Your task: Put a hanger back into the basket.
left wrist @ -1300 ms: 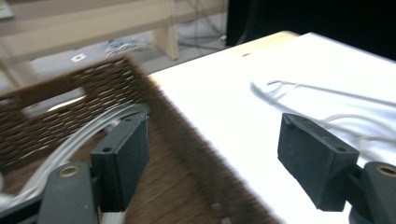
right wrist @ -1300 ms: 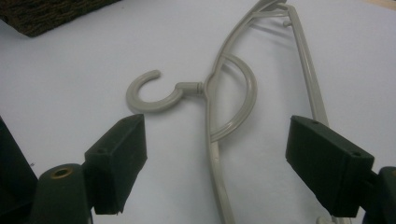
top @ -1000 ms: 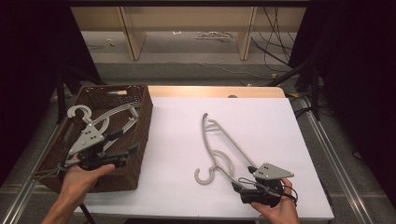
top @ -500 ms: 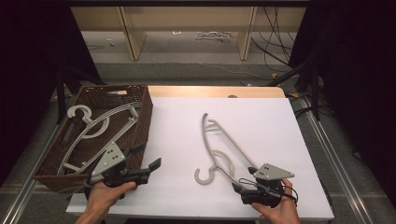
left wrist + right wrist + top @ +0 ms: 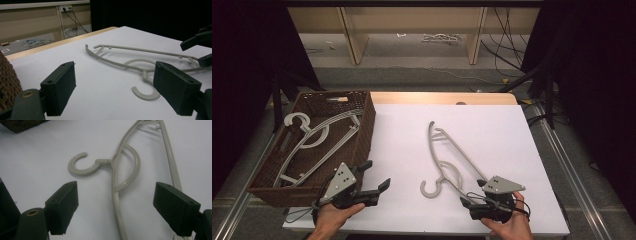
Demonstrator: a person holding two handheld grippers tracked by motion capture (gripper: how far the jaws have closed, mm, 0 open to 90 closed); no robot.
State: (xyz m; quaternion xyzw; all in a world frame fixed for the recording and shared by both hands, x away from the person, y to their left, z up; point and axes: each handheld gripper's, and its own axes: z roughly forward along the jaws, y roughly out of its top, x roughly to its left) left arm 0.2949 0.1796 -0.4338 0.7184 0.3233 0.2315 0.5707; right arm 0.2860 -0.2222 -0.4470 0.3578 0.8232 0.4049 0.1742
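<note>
Hanger [image 5: 113, 185] of grey plastic, flat on the white table [image 5: 492, 135] near its middle, hook toward 7 o'clock, shoulders running up toward 12. Second grey hanger [image 5: 312, 137] already down inside the brown wicker basket [image 5: 364, 125] at 9 o'clock.

Just changed: left gripper [image 5: 378, 173] no longer over the basket but down at 7 o'clock on the table's near edge, just beside the basket's near corner, turned toward 3 o'clock and the lying hanger. Jaws just been opening, now spread about as wide as they go, nothing between them, pads bare in the left gripper view. Reads as one hanger delivered and let go, with the left hand free for the next. Most likely next up: the hanger on the table, not yet lifted.

Right gripper [image 5: 472, 192] at 5 o'clock, unmoved from a second ago, parked at the hanger's near end. Jaws released and wide, straddling the neck and one shoulder bar in the right gripper view; pads clear of the plastic on both sides, no grip, no visible contact. Hook just ahead, toward 11 o'clock in that view.
</note>
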